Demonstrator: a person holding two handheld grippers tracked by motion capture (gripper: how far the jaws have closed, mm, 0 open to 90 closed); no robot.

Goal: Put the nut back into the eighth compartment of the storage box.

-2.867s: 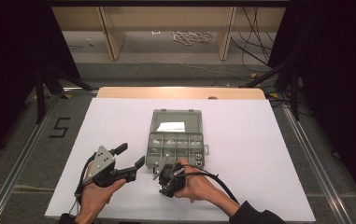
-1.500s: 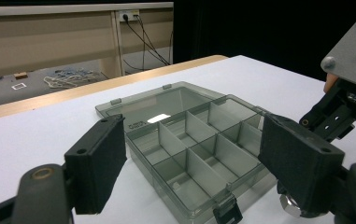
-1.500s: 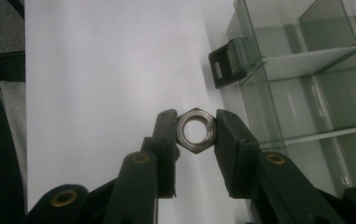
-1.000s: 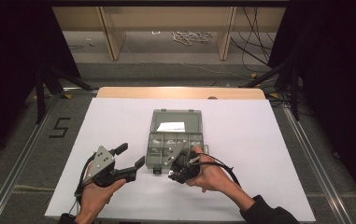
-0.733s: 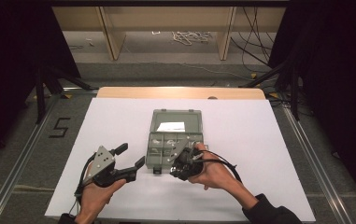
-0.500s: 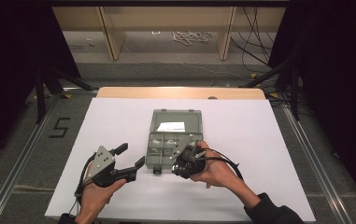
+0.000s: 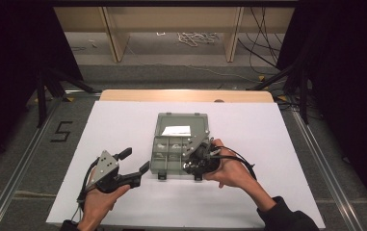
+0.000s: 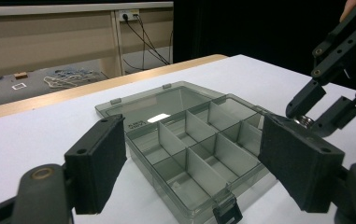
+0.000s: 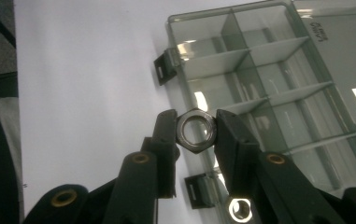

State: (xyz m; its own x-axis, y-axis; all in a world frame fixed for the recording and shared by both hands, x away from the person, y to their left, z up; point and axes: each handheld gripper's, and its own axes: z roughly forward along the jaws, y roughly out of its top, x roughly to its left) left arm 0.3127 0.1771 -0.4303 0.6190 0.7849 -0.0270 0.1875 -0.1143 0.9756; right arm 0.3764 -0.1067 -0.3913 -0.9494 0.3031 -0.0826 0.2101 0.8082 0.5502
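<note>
Nut [image 9: 194,132] sitting clamped between right gripper [image 9: 195,133] jaws at frame centre, over box [image 9: 278,79] edge, risking slipping from a thin grip and missing a compartment; left gripper [image 8: 189,154] idling, jaws apart.

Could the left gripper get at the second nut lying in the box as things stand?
Probably not directly. The left gripper is open beside the box, but the right gripper, holding a nut, hovers above the other nut.
</note>
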